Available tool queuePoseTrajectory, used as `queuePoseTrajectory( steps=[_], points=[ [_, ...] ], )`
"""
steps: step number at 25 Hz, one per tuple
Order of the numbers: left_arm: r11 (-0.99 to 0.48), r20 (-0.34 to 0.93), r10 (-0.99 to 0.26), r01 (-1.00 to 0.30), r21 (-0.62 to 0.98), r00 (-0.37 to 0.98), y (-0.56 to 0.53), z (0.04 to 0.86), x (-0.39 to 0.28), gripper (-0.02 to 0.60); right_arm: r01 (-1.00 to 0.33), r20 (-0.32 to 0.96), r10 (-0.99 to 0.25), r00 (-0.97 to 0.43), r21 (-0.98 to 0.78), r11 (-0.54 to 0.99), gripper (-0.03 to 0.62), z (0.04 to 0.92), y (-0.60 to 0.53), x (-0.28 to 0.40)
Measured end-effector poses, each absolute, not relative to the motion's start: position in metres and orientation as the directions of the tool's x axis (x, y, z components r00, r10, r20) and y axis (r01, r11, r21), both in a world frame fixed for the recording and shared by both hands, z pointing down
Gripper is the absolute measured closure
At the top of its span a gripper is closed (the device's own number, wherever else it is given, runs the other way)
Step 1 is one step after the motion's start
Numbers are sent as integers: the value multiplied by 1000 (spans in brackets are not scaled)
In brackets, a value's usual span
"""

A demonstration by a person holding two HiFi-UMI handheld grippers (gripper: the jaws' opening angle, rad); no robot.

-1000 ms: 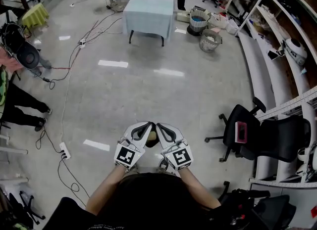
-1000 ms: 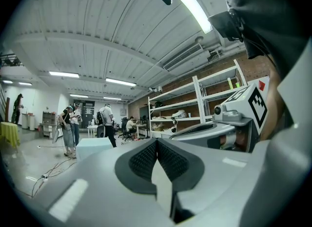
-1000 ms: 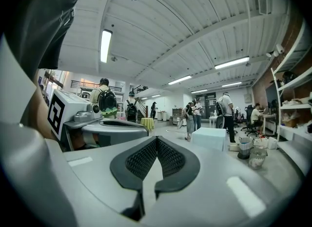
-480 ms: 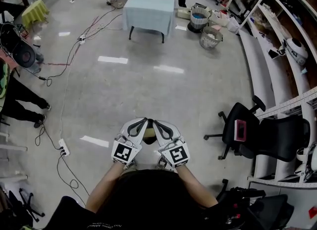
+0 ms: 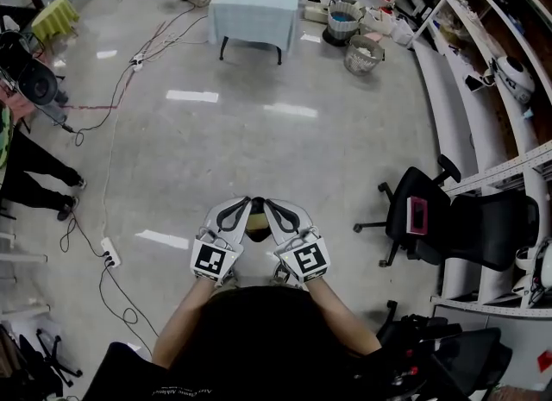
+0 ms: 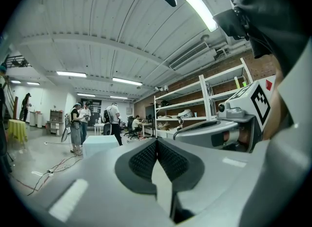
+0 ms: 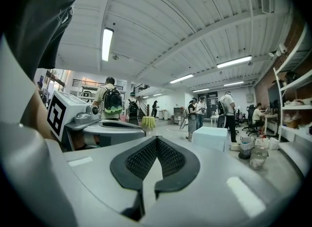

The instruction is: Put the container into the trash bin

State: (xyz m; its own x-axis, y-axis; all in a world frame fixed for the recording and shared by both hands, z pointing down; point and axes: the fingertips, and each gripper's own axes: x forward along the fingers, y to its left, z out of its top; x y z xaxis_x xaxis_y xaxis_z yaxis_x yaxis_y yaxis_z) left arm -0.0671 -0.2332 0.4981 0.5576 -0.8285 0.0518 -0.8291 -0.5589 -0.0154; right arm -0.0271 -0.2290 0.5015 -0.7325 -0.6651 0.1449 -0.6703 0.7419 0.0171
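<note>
Two grippers are held side by side low before the person, well apart from the cloth-covered table (image 5: 250,7), on its near side. Left gripper (image 5: 245,204): jaws clenched pad to pad, nothing between them. Right gripper (image 5: 270,204): jaws likewise pressed together, empty. One small tan thing (image 5: 257,218) is seen between the two grippers, just behind their tips; whether it is the container cannot be told. One wire trash bin (image 5: 363,53) with pale contents is placed on the floor just right of the table. One basket (image 5: 342,21) with blue contents is set between that bin and the table. One black office chair (image 5: 423,218) is stood well nearer than the table, to its right. One power strip (image 5: 109,255) is laid on the floor, near-left of the table.
</note>
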Motion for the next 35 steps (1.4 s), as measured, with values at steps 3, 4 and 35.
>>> queuePoseTrajectory(
  steps=[3,4,35],
  points=[
    [-550,47,-834,-835,-17,549,-236,496,-68,580,-669,150,-662,-734,11,744,583,501,-230,-29],
    [-550,52,-835,-835,-15,548,-236,497,-67,580,-667,151,-661,-735,7,745,583,501,-230,-29],
    [-553,51,-833,-833,-22,551,-229,510,-59,580,-661,177,-652,-737,9,750,583,515,-226,-20]
  ],
)
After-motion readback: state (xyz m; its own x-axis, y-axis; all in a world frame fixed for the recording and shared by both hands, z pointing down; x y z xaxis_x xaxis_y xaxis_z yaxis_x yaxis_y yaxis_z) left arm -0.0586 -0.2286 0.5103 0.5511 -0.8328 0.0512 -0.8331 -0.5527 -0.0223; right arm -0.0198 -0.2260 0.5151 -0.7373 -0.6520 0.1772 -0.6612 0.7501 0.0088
